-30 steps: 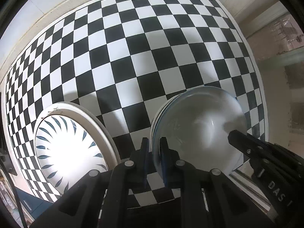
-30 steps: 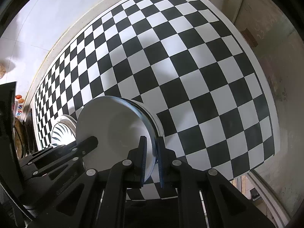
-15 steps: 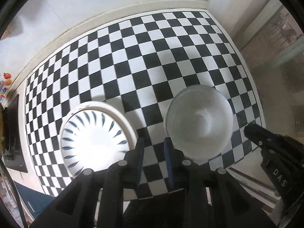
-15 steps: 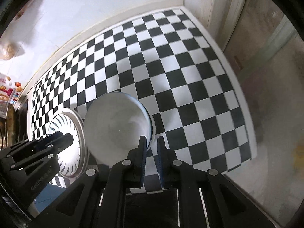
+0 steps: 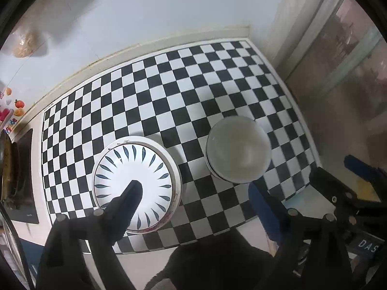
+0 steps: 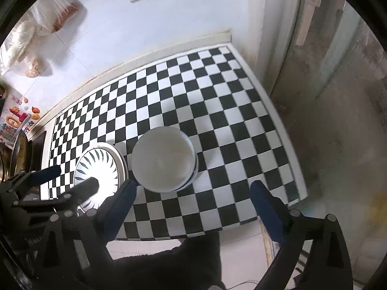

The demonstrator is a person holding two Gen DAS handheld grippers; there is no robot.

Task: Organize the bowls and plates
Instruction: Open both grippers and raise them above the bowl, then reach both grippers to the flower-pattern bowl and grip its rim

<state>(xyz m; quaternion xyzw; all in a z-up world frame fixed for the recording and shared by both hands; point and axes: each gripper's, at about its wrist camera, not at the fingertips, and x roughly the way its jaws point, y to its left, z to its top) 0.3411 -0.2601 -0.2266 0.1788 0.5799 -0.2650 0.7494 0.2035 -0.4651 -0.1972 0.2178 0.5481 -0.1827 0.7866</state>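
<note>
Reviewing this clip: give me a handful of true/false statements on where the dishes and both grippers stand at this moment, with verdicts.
1. The white bowl sits on the checkered mat. True.
2. The right gripper is clamped on the bowl. False: its jaws stand wide apart, holding nothing.
3. The leaf-patterned plate lies beside the bowl, apart from it. True.
4. The plate is stacked inside the bowl. False: it rests on the mat by itself.
5. The left gripper is open. True.

Left tongs spread wide, empty; right tongs likewise, apparently raised, side by side.
</note>
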